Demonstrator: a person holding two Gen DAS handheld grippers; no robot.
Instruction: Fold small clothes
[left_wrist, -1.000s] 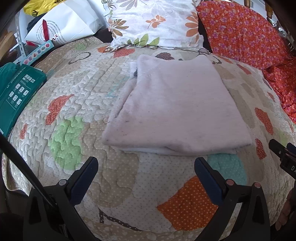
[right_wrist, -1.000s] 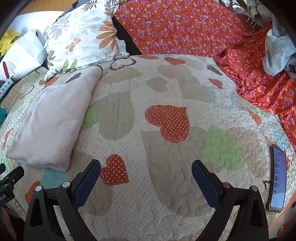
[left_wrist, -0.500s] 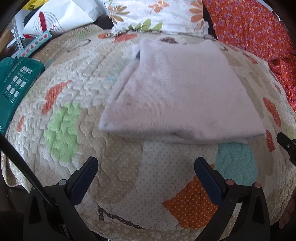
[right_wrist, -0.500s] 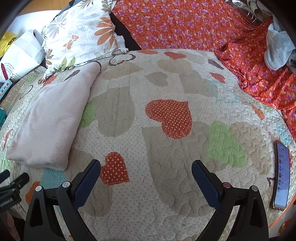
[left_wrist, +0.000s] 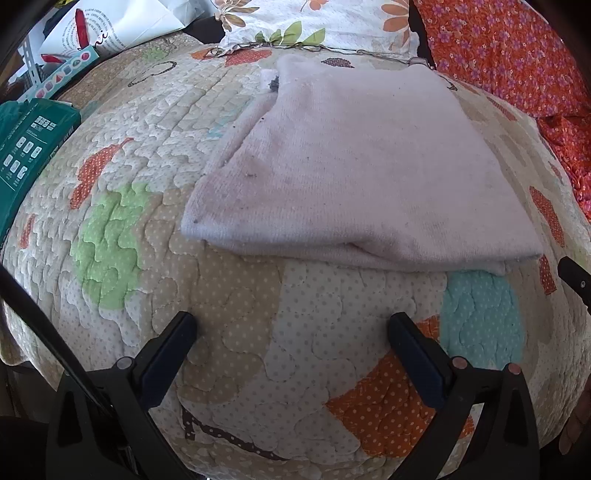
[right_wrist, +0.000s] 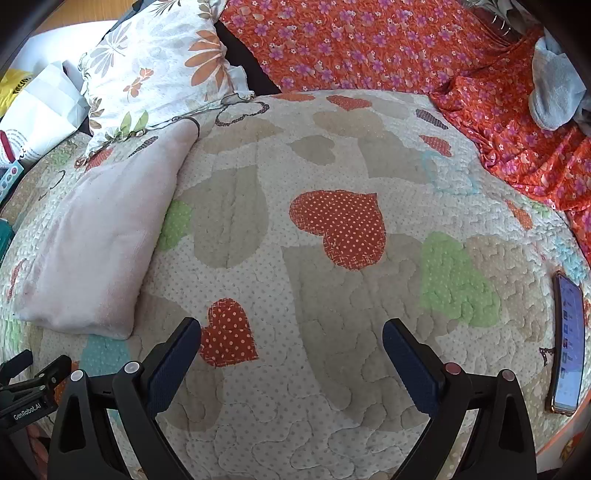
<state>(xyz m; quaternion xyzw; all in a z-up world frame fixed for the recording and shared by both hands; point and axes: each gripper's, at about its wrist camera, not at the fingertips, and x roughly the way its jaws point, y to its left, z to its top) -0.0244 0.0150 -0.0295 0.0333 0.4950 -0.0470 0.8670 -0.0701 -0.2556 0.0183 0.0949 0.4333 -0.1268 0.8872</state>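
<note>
The pink cloth (left_wrist: 354, 166) lay on the quilt (left_wrist: 229, 332) of the bed, already doubled over, its thick folded edge toward the near side and a floral pillow (left_wrist: 314, 22) just beyond its far edge. The left gripper (left_wrist: 291, 332) hung just short of that near edge with its jaws spread wide and nothing between them. The right gripper (right_wrist: 291, 336) was equally wide and empty, aimed at bare quilt (right_wrist: 332, 332) with the cloth (right_wrist: 99, 236) off to its left and a phone (right_wrist: 569, 343) lying well to its right. Judging by the stacked layers, the step in hand was probably one more fold, or a squaring-up of the bundle. To do that well, the left gripper would best take the near left corner, sliding one finger under all the layers so that none was left behind, while the right came across to the near right corner; both corners should then be lifted together and carried level toward the far edge. A grip on the top layer alone would likely peel the bundle open. The soft quilt could be pinched along with the cloth, so the lower finger should stay shallow. Whether the far edges of the cloth were aligned could not be told from these views.
</note>
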